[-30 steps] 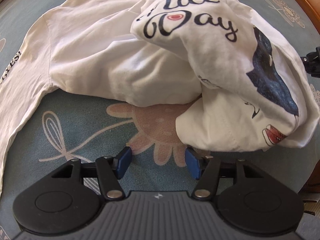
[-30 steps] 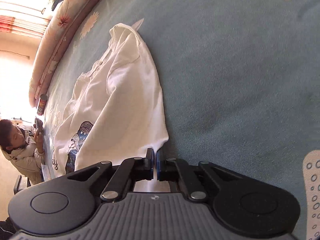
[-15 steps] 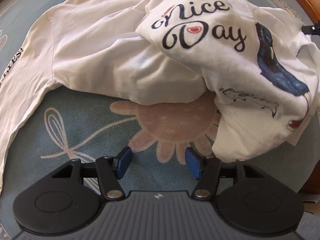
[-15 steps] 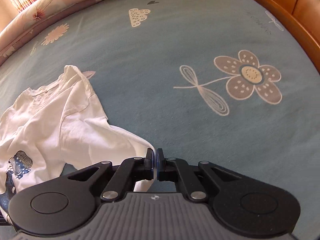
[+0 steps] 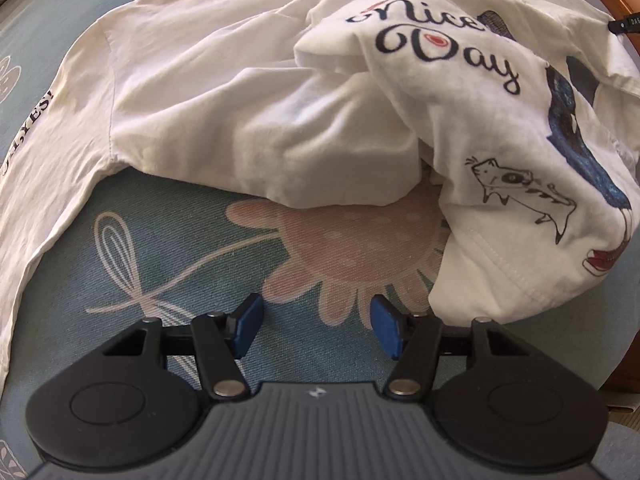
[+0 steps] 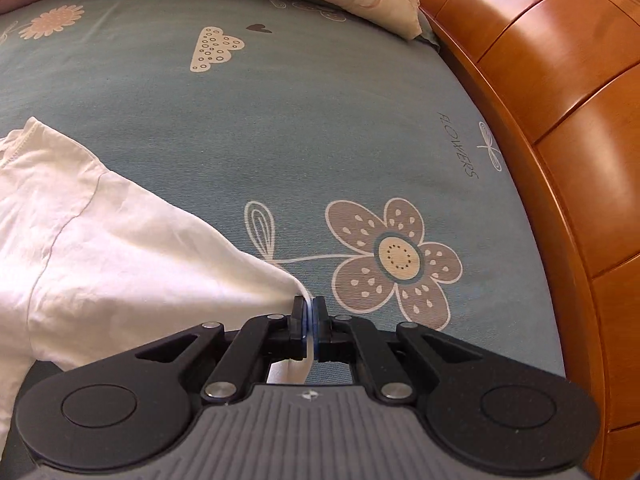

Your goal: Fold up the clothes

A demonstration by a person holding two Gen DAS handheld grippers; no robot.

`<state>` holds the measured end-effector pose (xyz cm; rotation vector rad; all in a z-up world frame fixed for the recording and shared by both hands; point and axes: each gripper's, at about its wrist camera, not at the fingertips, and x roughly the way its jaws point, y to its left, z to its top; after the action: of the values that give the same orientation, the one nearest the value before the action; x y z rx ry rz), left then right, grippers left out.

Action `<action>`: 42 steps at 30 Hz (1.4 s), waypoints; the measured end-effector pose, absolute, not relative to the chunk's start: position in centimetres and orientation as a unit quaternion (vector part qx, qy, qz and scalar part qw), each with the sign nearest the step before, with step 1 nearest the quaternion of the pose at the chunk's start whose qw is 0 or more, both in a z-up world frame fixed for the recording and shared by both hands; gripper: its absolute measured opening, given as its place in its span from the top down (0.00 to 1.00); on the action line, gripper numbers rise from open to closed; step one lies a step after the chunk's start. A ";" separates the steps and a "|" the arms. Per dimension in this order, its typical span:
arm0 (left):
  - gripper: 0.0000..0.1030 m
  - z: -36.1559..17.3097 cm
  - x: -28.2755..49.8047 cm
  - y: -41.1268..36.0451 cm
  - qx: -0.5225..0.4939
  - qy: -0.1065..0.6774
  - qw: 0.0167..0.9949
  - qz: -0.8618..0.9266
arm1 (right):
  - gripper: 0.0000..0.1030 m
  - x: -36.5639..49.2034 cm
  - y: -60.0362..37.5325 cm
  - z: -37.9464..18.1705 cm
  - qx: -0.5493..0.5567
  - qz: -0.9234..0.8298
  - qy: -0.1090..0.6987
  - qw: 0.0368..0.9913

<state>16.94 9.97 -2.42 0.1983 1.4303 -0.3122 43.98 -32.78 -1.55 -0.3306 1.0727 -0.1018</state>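
A: Left wrist view: the white T-shirt (image 5: 248, 92) lies bunched on the blue bedsheet (image 5: 180, 320), its printed hem flopped beyond the sheet's pink flower (image 5: 360, 248). No neat fold yet, I'd say.

B: And the grippers?

A: The left gripper (image 5: 316, 322) hangs spread and empty, near that flower. The right gripper (image 6: 309, 326) is clamped on the shirt's edge.

B: So nearly all the folding remains.

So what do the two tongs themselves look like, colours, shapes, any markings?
Both match. The left tongs and right tongs have matte black linkage arms with silver pivot rivets, blue pads at the fingertips, two round black discs at the base, and a grey ribbed body with a small star-like emblem. No cables or sleeves show.
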 end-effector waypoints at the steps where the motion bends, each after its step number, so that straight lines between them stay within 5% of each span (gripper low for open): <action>1: 0.42 -2.3 16.8 10.0 0.092 0.653 0.739 -0.142 | 0.97 44.3 -32.9 -1.9 -0.157 -0.050 0.510 0.844; 6: 0.42 -2.3 16.2 10.3 0.094 0.655 0.737 -0.138 | 0.96 45.3 -33.9 -3.7 -0.128 -0.044 0.514 0.847; 12: 0.39 -2.1 15.4 10.4 0.104 0.658 0.734 -0.135 | 0.82 41.9 -36.7 -2.4 -0.034 -0.017 0.507 0.861; 17: 0.35 -1.9 14.8 10.3 0.116 0.663 0.727 -0.136 | 0.58 37.0 -40.1 0.0 0.053 -0.049 0.489 0.869; 21: 0.33 -1.8 14.3 10.3 0.127 0.663 0.725 -0.137 | 0.50 32.1 -42.2 -1.7 0.126 -0.060 0.511 0.848; 28: 0.33 -1.4 13.3 10.4 0.152 0.668 0.715 -0.140 | 0.52 29.0 -41.0 -6.8 0.203 -0.022 0.525 0.826; 31: 0.33 -1.2 12.9 10.3 0.164 0.669 0.710 -0.145 | 0.93 29.7 -40.2 -7.3 0.200 -0.024 0.523 0.828; 42: 0.33 -0.2 10.9 11.2 0.167 0.664 0.713 -0.151 | 0.93 32.7 -37.4 -2.1 0.117 0.013 0.461 0.880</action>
<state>10.88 11.19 -0.23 0.3697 1.4716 -0.3342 32.73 -37.37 -2.12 0.2440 0.9610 0.0265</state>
